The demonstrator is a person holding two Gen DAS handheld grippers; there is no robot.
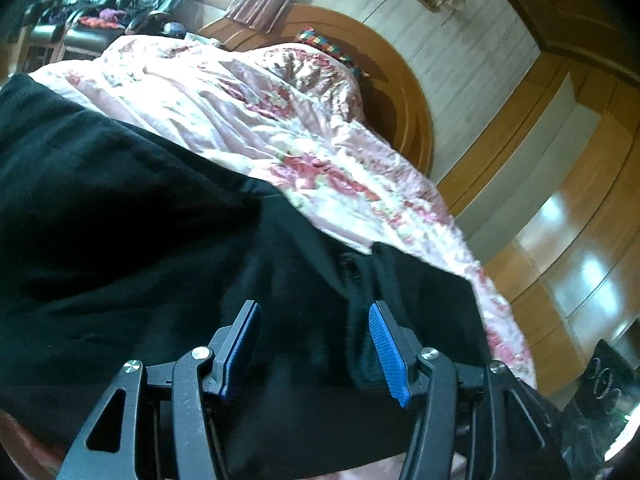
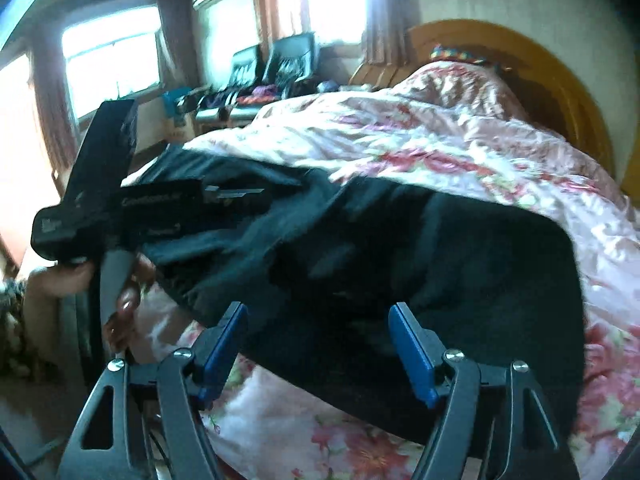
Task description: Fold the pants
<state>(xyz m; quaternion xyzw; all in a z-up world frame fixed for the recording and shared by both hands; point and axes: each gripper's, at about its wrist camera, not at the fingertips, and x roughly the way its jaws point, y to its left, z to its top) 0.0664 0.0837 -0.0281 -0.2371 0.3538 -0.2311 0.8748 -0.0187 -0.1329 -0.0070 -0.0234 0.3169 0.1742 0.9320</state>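
Note:
Black pants [image 1: 168,240] lie spread on a pink floral bedspread [image 1: 240,120]. My left gripper [image 1: 314,324] is open, its blue-padded fingers [image 1: 386,344] just above the dark cloth near a seam, holding nothing. In the right wrist view the pants [image 2: 440,256] lie across the bed, bunched toward the left. My right gripper [image 2: 318,330] is open over the pants' near edge, empty. The left gripper's black body [image 2: 120,204] shows at the left over the pants, held by a hand [image 2: 124,300].
A wooden headboard [image 2: 560,80] and a colourful pillow [image 2: 456,54] stand at the bed's far end. Black chairs with clothes [image 2: 276,68] sit by the windows. A wooden wardrobe [image 1: 560,200] lines the wall beside the bed. The bedspread [image 2: 400,136] is rumpled.

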